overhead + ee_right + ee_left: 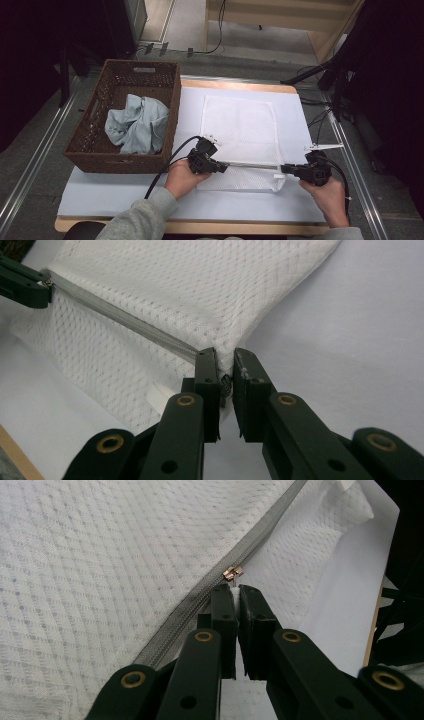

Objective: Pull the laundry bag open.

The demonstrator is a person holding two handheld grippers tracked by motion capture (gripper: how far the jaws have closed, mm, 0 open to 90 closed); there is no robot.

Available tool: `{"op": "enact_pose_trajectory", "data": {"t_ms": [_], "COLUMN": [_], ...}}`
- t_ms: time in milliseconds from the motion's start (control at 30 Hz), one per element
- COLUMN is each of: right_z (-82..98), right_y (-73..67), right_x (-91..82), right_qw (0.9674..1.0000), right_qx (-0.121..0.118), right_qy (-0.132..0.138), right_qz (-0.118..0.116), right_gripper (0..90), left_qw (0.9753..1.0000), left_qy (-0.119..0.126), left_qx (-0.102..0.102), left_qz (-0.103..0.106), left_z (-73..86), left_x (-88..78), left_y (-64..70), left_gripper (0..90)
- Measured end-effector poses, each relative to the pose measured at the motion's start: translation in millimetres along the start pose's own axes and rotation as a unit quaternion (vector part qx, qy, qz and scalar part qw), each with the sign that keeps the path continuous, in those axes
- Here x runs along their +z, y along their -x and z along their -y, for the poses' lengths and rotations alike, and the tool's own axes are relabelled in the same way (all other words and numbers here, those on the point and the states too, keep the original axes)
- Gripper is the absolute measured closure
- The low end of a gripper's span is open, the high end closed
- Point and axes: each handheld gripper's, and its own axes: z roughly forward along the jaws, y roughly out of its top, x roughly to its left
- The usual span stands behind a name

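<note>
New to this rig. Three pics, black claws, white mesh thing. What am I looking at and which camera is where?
No robot here: a person holds a handheld two-jaw gripper in each hand at a table.

The wide picture comes from a fixed camera above, looking down. The left gripper and right gripper meet a white mesh laundry bag lying on a white sheet. To the left stands a wicker basket with a crumpled pale blue cloth inside.

The other two pictures come from cameras riding on each gripper, looking along its black jaws.

In the left gripper view, the jaws are shut on the white pull tab of the zip slider. In the right gripper view, the jaws pinch the bag's corner at the end of the grey zip, stretched taut between both grippers.
</note>
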Motion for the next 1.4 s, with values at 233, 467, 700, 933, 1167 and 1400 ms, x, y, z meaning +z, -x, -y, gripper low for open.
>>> {"op": "enact_pose_trajectory", "data": {"t_ms": [233, 467, 700, 933, 1167, 1400], "right_z": [0.3, 0.9, 1.8, 1.1, 0.6, 0.9], "right_y": [-0.1, 3.2, 5.7, 4.3, 4.0, 5.7], "right_x": [-1.0, -2.1, -4.0, -3.2, -1.7, -2.7], "right_qw": [1.0000, 0.9999, 0.9998, 0.9998, 0.9998, 0.9998], "right_qx": [-0.002, 0.000, 0.001, -0.004, -0.005, -0.006], "right_qy": [-0.008, -0.011, -0.010, -0.013, -0.013, -0.013], "right_qz": [0.002, 0.012, 0.016, 0.015, 0.012, 0.013], "right_gripper": [83.5, 83.9, 84.0, 83.9, 83.9, 83.8], "left_qw": [1.0000, 0.9999, 0.9997, 0.9997, 0.9995, 0.9995], "left_qy": [-0.004, -0.004, -0.001, -0.002, -0.003, 0.003], "left_qx": [0.002, 0.004, 0.007, 0.004, 0.003, 0.001], "left_qz": [-0.004, -0.014, -0.022, -0.024, -0.030, -0.032], "left_z": [0.7, 3.9, 7.2, 8.8, 11.3, 15.1], "left_x": [0.4, -3.3, -10.2, -11.3, -13.4, -20.3], "left_y": [0.3, 1.9, 6.1, 6.5, 5.1, 6.4], "left_gripper": [86.3, 86.3, 86.4, 86.4, 86.5, 86.5]}}
